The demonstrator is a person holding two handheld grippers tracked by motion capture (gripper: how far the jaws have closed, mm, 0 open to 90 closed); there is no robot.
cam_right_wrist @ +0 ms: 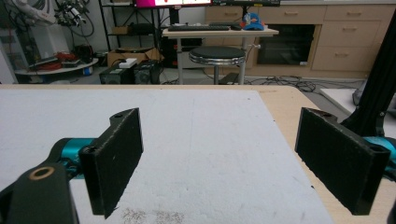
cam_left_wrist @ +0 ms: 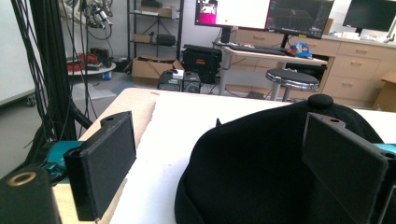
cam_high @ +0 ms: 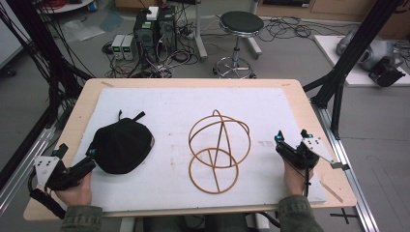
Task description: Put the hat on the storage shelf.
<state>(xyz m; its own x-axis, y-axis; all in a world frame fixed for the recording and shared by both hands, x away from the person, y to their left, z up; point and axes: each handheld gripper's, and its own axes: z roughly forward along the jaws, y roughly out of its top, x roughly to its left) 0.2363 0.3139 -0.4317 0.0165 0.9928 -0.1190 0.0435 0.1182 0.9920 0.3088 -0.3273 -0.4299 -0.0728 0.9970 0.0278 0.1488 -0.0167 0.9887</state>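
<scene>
A black cap lies on a plain white sheet toward the sheet's left edge. The sheet covers a light tan wooden table, whose bare wood shows as a border at every edge. Near the sheet's centre stands a wire-like frame of brown hoops. The left gripper, at the table's front left corner, is black with teal accents and a light grey plate dotted with dark spots. The right gripper, near the right edge, shows the same black, teal and grey. Both sleeves are olive green.
</scene>
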